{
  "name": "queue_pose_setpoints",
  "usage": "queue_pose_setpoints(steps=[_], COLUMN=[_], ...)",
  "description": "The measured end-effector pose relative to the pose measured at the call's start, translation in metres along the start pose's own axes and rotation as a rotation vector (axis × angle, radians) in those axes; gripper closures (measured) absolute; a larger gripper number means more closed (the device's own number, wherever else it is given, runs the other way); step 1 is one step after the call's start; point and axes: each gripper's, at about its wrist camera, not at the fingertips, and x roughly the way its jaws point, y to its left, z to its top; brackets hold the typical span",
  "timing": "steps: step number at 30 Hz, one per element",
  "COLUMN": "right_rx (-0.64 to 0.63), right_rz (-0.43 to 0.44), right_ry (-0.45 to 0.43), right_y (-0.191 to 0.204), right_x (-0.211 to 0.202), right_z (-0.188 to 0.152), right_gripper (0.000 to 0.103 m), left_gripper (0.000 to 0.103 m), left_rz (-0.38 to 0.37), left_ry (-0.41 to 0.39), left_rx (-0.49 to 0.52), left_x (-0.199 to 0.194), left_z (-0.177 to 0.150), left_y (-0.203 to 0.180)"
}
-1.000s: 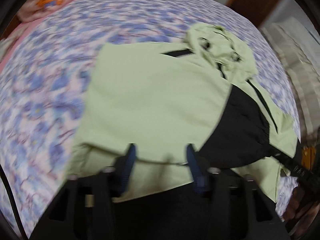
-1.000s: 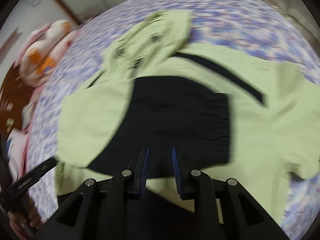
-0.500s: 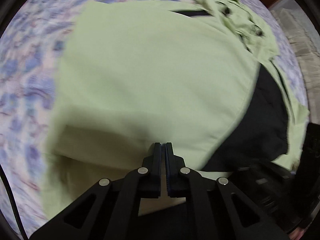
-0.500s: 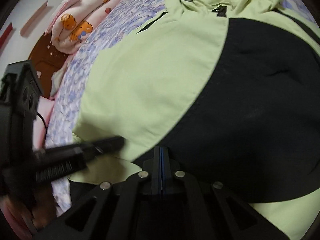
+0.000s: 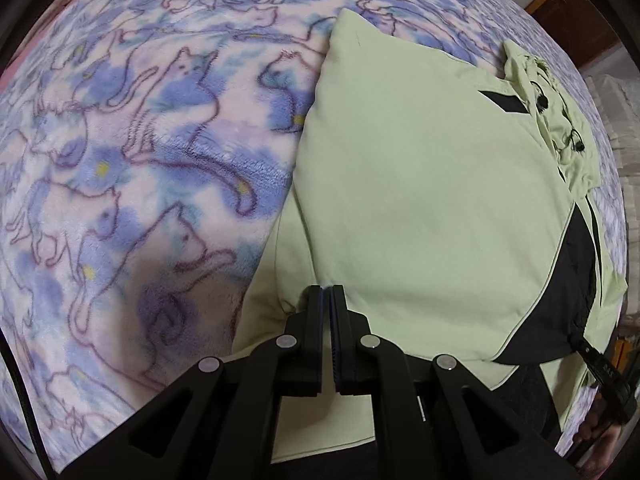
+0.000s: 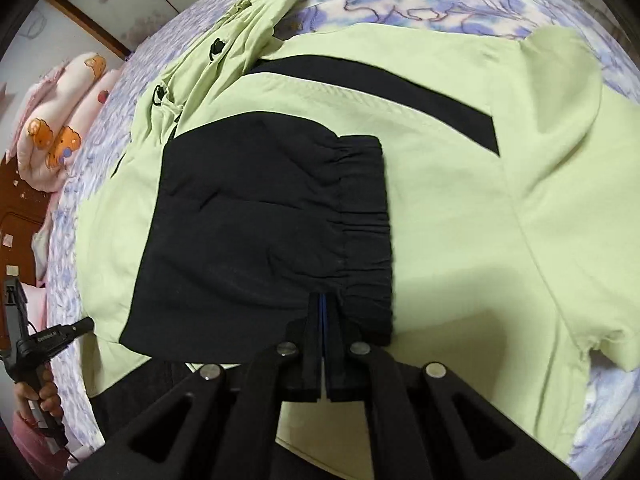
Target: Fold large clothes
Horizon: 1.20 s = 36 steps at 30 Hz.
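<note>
Claw states: your left claw [image 5: 329,294] is pinched on the pale-green jacket's [image 5: 420,184] near hem; your right claw [image 6: 322,303] is clamped on its black elastic cuff [image 6: 362,224]. That jacket lies flat on the cat-print fleece bed [image 5: 140,152], extending straight ahead toward its hood [image 6: 240,40].

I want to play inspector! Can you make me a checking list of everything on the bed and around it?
Surface: cat-print blanket.
Job's things: green and black jacket lying flat; black sleeve cuff folded over its front; hood at the far end.
Clutter: bear-print quilt beside the bed.
Grippers: left tool shut at the jacket's edge; right tool shut at the cuff.
Cables: black cable.
Surroundings: wooden door.
</note>
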Motion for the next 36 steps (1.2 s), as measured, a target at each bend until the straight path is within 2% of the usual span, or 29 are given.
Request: queue_pose_setpoints(steps=[1, 2, 7, 10, 12, 14, 19, 21, 24, 28, 34, 36], right_rx=[-0.011, -0.019, -0.059, -0.123, -0.136, -0.127, -0.1, -0.096, -0.059, -0.093, -0.096, -0.133], right_rz=[-0.015, 0.007, 0.208, 0.339, 0.397, 0.427, 0.411, 0.38, 0.398, 0.333, 0.284, 0.223], right_ry=[-0.011, -0.032, -0.123, -0.17, -0.183, -0.174, -0.142, -0.153, -0.128, -0.153, -0.162, -0.166], right_y=[0.009, 0.019, 0.07, 0.113, 0.136, 0.143, 0.166, 0.166, 0.156, 0.133, 0.082, 0.077], right_x=[-0.003, -0.006, -0.009, 0.009, 0.024, 0.039, 0.08, 0.09, 0.099, 0.084, 0.06, 0.057], right_z=[0.002, 0.005, 0.03, 0.049, 0.058, 0.066, 0.089, 0.096, 0.103, 0.096, 0.088, 0.083], right_gripper=[0.103, 0.103, 0.103, 0.103, 0.103, 0.103, 0.103, 0.103, 0.103, 0.103, 0.103, 0.103], left_gripper=[0.099, 0.099, 0.099, 0.099, 0.099, 0.099, 0.099, 0.098, 0.098, 0.098, 0.098, 0.098], left_rz=[0.0, -0.004, -0.061, -0.085, -0.1, -0.116, -0.145, -0.16, -0.165, -0.162, -0.069, -0.065], left_ry=[0.002, 0.001, -0.014, -0.025, -0.034, -0.031, -0.038, -0.05, -0.059, -0.103, -0.173, -0.186], left_rx=[0.016, 0.037, 0.148, 0.195, 0.214, 0.219, 0.197, 0.174, 0.15, 0.128, 0.071, 0.048], left_x=[-0.003, -0.005, -0.017, -0.012, -0.006, 0.007, 0.027, 0.033, 0.039, 0.033, 0.029, 0.032], left_z=[0.001, 0.003, 0.025, 0.044, 0.058, 0.071, 0.094, 0.102, 0.11, 0.119, 0.141, 0.145], left_y=[-0.003, -0.014, -0.065, -0.09, -0.107, -0.124, -0.138, -0.138, -0.137, -0.124, -0.095, -0.083])
